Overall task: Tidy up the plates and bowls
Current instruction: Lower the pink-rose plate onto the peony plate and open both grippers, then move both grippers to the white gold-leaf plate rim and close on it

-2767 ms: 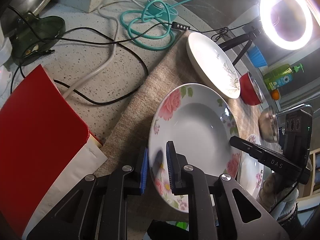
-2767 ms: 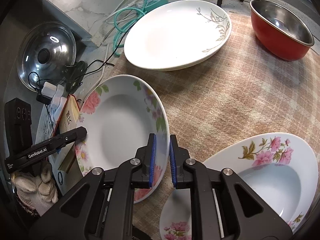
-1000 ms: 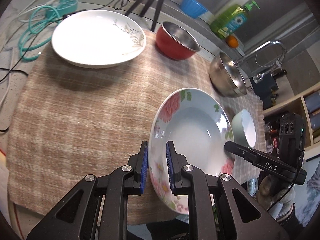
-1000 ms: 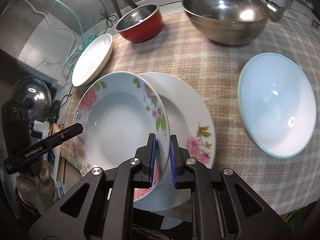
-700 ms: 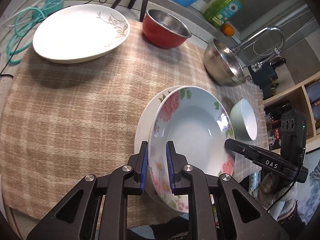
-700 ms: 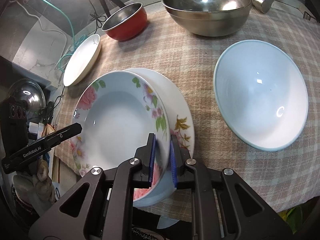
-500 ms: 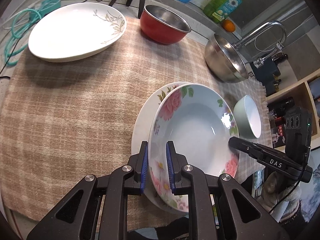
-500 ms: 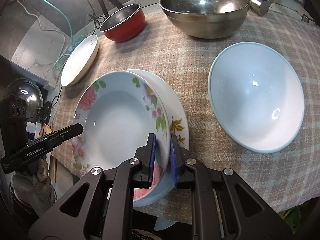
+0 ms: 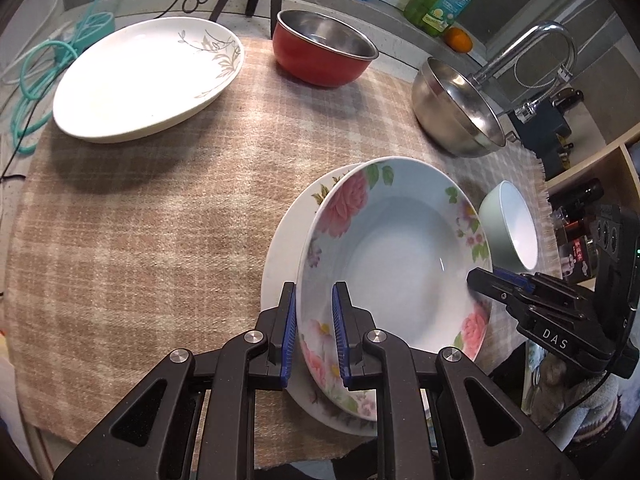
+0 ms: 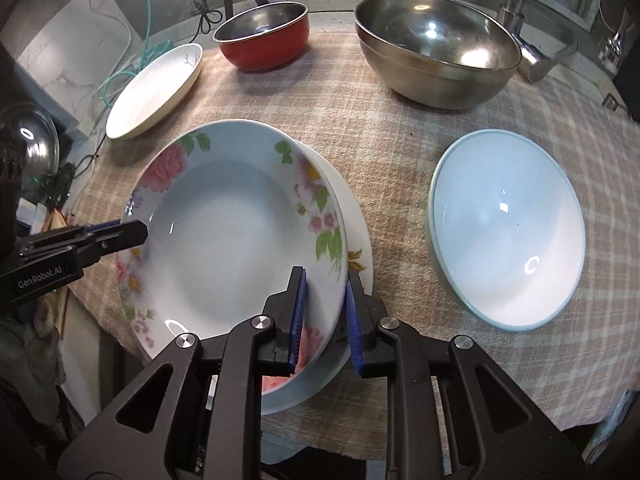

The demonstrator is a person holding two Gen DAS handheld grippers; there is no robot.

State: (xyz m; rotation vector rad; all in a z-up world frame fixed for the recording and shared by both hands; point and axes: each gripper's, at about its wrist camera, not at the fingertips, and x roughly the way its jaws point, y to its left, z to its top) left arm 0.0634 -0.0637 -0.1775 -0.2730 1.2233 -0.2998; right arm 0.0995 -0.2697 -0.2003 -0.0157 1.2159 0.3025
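A deep plate with pink flowers (image 9: 400, 264) (image 10: 224, 232) rests tilted on a second floral plate (image 9: 280, 248) (image 10: 360, 236) on the checked cloth (image 9: 140, 220). My left gripper (image 9: 314, 332) is shut on the upper plate's near left rim; its tip (image 10: 132, 234) also shows in the right wrist view. My right gripper (image 10: 324, 316) straddles the opposite rim. Its jaws are opening, the rim still between them, with a gap at the outer pad. In the left wrist view the right gripper's tip (image 9: 480, 280) sits at the plate's right edge.
A white leaf-patterned plate (image 9: 140, 80) lies far left, a red bowl (image 9: 324, 52) behind, a steel bowl (image 10: 436, 48) by the faucet (image 9: 532, 52). A pale blue bowl (image 10: 508, 228) sits right of the stacked plates. The cloth's front edge is close below them.
Both grippers carried the flowered plate rightward across the cloth and set it down over the second floral plate. The right gripper's jaws have spread apart.
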